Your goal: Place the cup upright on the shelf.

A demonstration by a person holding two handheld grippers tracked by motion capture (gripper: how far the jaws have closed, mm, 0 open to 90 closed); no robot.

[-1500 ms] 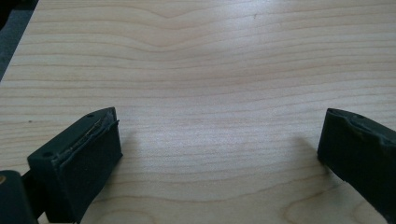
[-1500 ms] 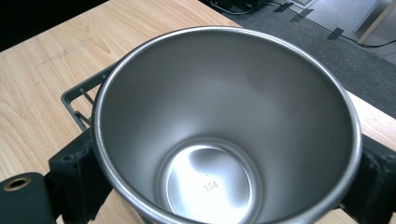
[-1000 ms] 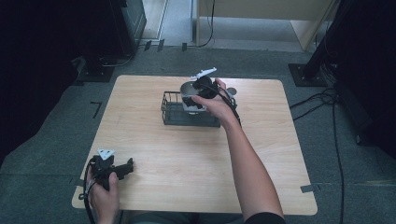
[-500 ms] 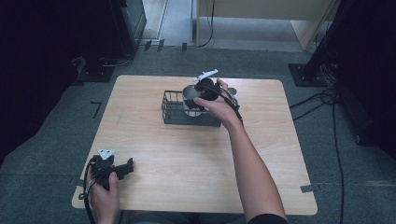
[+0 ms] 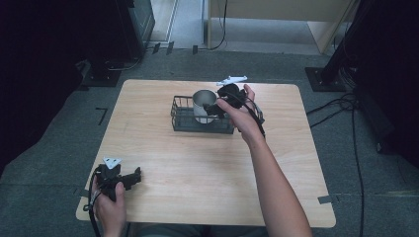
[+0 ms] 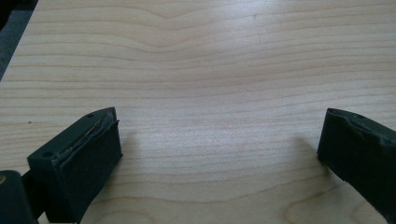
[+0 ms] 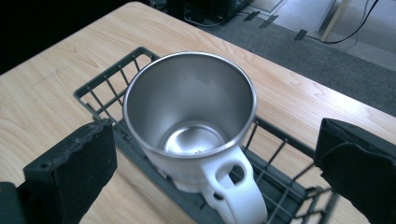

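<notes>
Pale wood with long wavy grain makes up the table [image 5: 207, 163], a rounded-corner slab standing on grey carpet with dark equipment and cables along the frame edges. At the lower left of the high view, the left tongs [image 5: 129, 178] lie low on the table near its front edge, held in a hand [image 5: 109, 200]; in the left gripper view their two blocky black jaws, faced with matte rubbery pads, stand wide apart over bare wood with nothing between them. Toward the upper middle sits a dark wire basket [image 5: 184, 118], rectangular with thin straight bars. Inside it stands an upright mug [image 5: 201, 104] with a brushed steel interior, a smooth round rim and a glossy white outer shell with a looped handle [image 7: 236, 186]. Just right of it, the right tongs [image 5: 215, 106] hover at the mug, their jaws spread on either side of the mug without touching it, the handle pointing toward them.
</notes>
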